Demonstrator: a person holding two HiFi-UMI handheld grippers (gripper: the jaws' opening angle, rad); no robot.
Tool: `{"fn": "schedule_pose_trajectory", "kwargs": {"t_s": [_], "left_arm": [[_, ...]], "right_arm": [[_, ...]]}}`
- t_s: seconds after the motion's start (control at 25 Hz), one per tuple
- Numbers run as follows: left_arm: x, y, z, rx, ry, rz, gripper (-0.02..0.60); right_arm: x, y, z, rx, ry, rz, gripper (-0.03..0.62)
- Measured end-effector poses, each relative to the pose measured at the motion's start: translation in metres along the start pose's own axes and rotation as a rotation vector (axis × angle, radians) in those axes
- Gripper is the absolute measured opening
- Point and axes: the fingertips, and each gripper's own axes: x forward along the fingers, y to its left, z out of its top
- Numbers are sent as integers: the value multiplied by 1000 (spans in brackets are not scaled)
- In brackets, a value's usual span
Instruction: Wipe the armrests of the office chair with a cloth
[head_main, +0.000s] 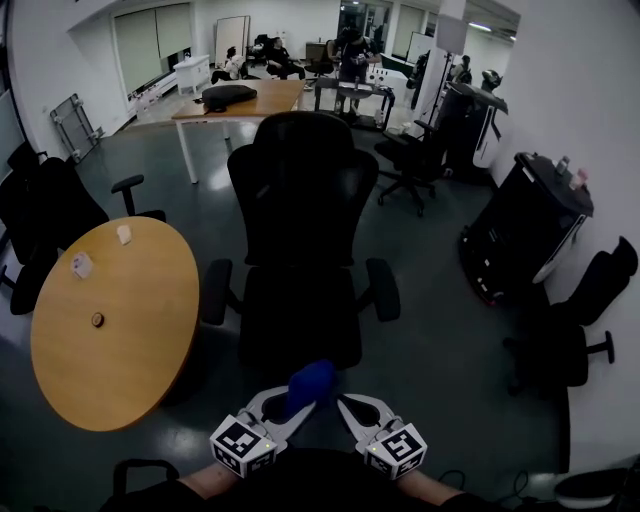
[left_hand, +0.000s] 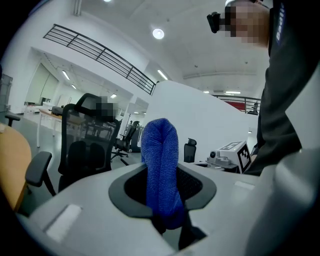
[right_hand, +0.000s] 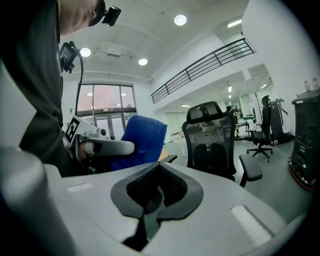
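A black office chair (head_main: 303, 250) faces away from me, with its left armrest (head_main: 215, 290) and right armrest (head_main: 383, 288) sticking out at the sides. My left gripper (head_main: 292, 400) is low in the head view, just behind the seat, shut on a folded blue cloth (head_main: 310, 384). The cloth (left_hand: 160, 165) stands up out of the left gripper (left_hand: 162, 202). My right gripper (head_main: 347, 407) is beside it, shut on nothing. In the right gripper view the right gripper (right_hand: 150, 200) has the cloth (right_hand: 142, 142) to its left and the chair (right_hand: 210, 145) ahead.
A round wooden table (head_main: 110, 320) with a few small items stands close on the chair's left. Other black chairs stand at the left (head_main: 40, 220) and right (head_main: 570, 340). A dark cabinet (head_main: 525, 235) is at the right, a desk (head_main: 240, 100) behind.
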Motion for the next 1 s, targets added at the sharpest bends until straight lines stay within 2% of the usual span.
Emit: {"fn": "schedule_pose_trajectory", "kwargs": {"t_s": [0.28,0.52,0.72,1.0], "left_arm": [[-23,137,49,-47,-40,35,127],[-49,234,69,-60,-65,102,127],[-53,281,66,-50,-60,162,127],[-50,319,63,-30,-29,227,127]], "right_arm": [[128,-11,31,21,36,-31,5],[215,14,54,-24,94,34,3],[249,17,53,-47,135,64,5],[271,6,48,-41,160,101,5]]}}
